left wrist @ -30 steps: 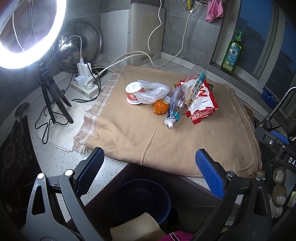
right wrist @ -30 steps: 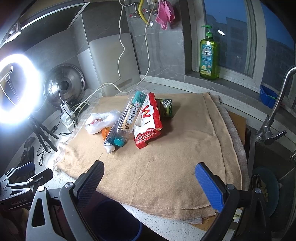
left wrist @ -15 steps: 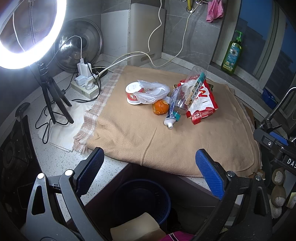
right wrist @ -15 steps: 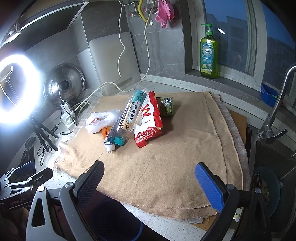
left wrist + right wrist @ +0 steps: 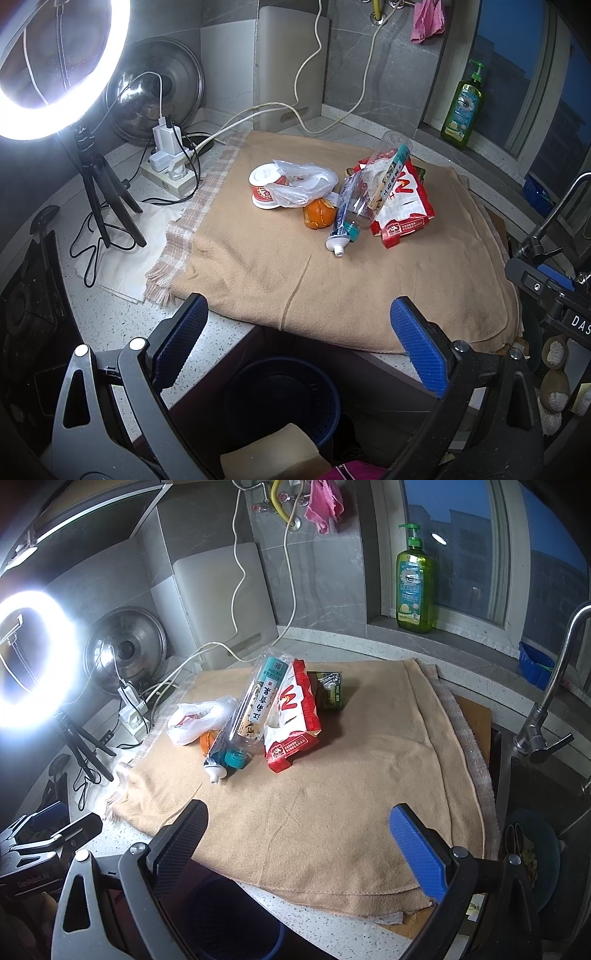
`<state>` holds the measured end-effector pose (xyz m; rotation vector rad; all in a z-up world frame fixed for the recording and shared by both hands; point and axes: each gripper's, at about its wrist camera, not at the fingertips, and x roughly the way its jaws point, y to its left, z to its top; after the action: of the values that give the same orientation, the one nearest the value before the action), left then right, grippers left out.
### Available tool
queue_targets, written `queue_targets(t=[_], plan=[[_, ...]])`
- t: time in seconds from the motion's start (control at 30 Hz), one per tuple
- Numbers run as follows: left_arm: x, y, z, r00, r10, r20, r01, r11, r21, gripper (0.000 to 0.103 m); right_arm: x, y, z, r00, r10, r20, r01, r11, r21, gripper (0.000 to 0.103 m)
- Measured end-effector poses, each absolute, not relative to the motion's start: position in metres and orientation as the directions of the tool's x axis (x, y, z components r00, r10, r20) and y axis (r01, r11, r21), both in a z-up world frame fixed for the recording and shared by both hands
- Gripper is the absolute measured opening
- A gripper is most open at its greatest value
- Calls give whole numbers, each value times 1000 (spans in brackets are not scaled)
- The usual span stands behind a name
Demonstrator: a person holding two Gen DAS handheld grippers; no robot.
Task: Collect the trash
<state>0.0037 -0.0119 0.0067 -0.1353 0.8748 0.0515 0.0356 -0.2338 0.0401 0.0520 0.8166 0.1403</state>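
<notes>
A pile of trash lies on a tan towel (image 5: 351,288): a red and white cup (image 5: 264,184) under a clear plastic bag (image 5: 303,181), an orange peel (image 5: 319,214), a toothpaste tube (image 5: 341,229), a clear plastic bottle (image 5: 376,184), a red and white snack bag (image 5: 402,206) and a dark green packet (image 5: 328,694). A dark blue bin (image 5: 284,395) stands on the floor below the counter edge. My left gripper (image 5: 299,347) is open and empty, above the bin. My right gripper (image 5: 299,834) is open and empty, over the towel's front edge.
A ring light on a tripod (image 5: 103,192), a power strip with cables (image 5: 166,166) and a pot lid (image 5: 155,92) stand at the left. A green soap bottle (image 5: 413,587) is on the sill. A faucet (image 5: 546,709) and sink are at the right.
The right gripper has edged slightly forward toward the towel. The left gripper and the trash have not moved.
</notes>
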Motion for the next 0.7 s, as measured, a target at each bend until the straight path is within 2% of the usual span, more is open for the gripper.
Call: queue_targets(t=[0.7], plan=[[27,-23,-6,623,22,-782,-114,992,-63,101,57,-259,26,660,144,-737,-87,989,115,100]])
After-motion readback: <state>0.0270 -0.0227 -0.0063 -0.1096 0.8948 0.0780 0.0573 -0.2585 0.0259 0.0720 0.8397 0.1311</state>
